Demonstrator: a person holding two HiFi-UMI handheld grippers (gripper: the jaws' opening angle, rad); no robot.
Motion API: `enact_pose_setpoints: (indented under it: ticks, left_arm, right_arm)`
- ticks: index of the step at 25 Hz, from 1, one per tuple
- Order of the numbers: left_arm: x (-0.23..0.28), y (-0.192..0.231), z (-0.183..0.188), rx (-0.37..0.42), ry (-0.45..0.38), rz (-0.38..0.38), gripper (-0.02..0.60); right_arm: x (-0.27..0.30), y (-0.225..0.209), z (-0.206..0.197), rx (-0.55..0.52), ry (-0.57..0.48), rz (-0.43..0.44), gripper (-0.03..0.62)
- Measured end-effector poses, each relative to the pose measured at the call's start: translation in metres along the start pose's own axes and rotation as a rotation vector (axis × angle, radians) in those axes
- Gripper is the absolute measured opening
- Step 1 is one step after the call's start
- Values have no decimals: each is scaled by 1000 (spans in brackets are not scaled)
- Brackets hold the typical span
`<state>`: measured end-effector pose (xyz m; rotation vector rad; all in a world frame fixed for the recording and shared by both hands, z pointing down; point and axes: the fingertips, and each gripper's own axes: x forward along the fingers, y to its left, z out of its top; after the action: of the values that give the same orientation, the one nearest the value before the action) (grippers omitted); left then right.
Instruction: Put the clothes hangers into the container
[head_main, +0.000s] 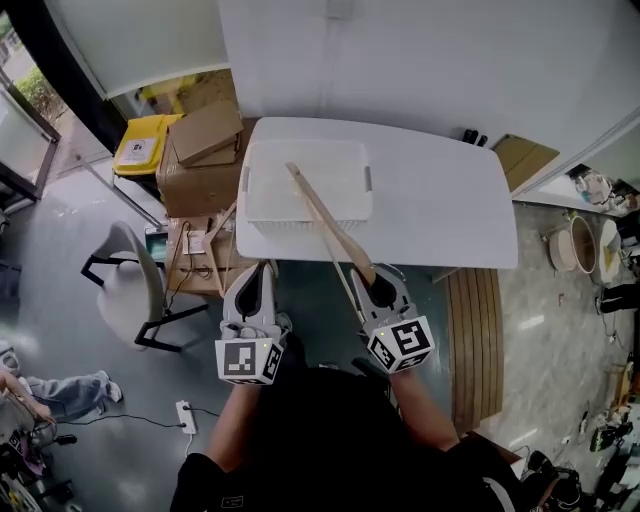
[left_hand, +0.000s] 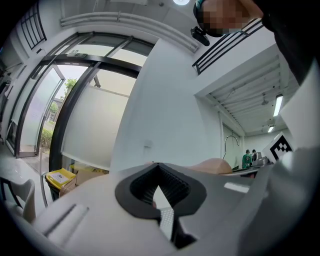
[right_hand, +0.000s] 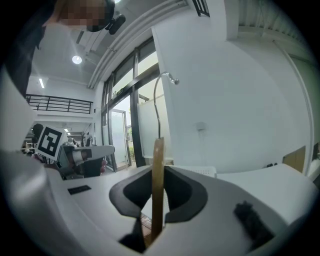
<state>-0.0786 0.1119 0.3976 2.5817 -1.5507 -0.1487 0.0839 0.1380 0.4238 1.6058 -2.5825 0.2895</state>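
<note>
The right gripper (head_main: 377, 287) is clamped on the near end of 1 wooden clothes hanger (head_main: 322, 212). The hanger's long axis slants ahead and leftward, its far end already over the white container (head_main: 255, 190) on the worktop (head_main: 440, 205). The left gripper (head_main: 251, 292) is narrow and empty.
</note>
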Motion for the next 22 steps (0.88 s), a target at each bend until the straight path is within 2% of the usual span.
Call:
enact_pose_setpoints:
  ticks: [10,22]
  left_arm:
    - [64,52,10,-29,14,-37,3]
    - [95,105,4,-60,30,-91,3]
  right_arm:
    - [75,-6,22,-5,12,-21,61]
    - [127,-1,31,-18,14,-76,61]
